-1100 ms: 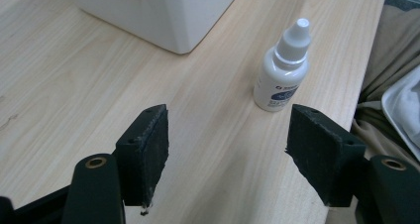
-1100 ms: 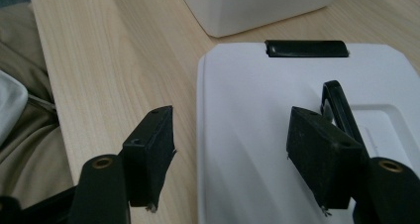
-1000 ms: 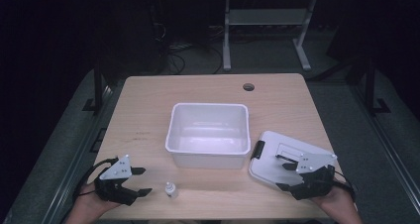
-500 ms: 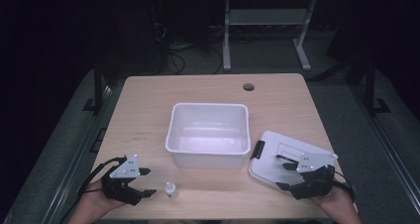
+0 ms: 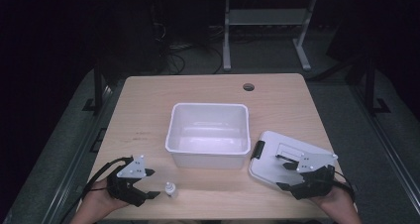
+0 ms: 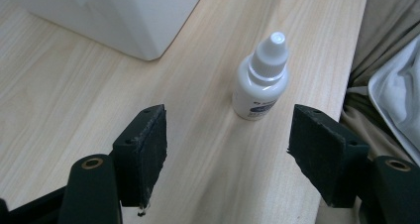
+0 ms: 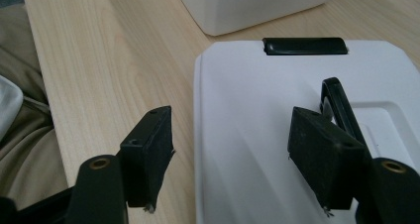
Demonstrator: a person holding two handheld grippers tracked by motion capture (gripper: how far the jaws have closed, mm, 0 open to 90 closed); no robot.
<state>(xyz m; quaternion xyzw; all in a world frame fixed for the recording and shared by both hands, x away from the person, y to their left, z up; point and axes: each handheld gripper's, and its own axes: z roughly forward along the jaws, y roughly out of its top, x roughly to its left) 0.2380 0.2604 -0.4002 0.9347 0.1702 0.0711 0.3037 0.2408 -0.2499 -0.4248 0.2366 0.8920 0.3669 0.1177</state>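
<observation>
High view: near the desk's (image 5: pixel 148 110) front edge, the left gripper (image 5: pixel 151 183) hangs with its jaws spread wide, just short of the small white dropper bottle (image 5: pixel 170 189), which stands upright and untouched. The right gripper (image 5: pixel 283 173), also wide apart, hovers over the near edge of the white lid (image 5: pixel 277 154). Farther back sits the white bin (image 5: pixel 208 135).
</observation>
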